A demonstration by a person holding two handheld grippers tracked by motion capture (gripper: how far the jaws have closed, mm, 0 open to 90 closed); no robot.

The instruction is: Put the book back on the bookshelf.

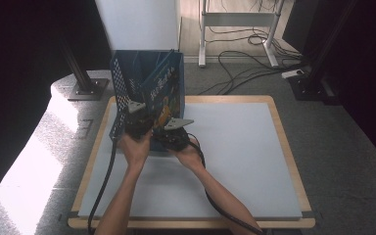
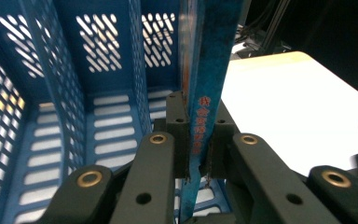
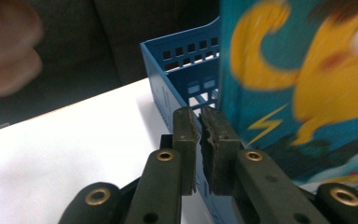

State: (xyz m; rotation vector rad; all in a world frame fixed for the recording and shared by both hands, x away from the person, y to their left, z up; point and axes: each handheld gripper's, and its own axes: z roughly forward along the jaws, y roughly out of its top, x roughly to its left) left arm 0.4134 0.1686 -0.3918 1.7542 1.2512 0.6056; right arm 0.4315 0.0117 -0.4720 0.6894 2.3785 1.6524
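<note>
While both hands work at the front of the blue file rack (image 1: 122, 93), the left gripper (image 2: 199, 140) is clamped on the spine edge of a blue book (image 2: 209, 84), its jaws pressed against either side of the thin edge bearing red characters. That book stands upright in the rack's rightmost slot, next to the open slotted dividers seen in the left gripper view. From the high view the rack sits at the far left corner of the white table top (image 1: 235, 161), with the book's cover (image 1: 164, 90) facing right and the left gripper (image 1: 138, 125) at its near edge. Just beside it, the right gripper (image 1: 174, 134) is held low at the book's front; in its own view the right gripper (image 3: 200, 140) has its jaws together with nothing visibly between them, just beside the cover with the yellow cartoon figure (image 3: 307, 79) and the rack's corner (image 3: 182, 70).
</note>
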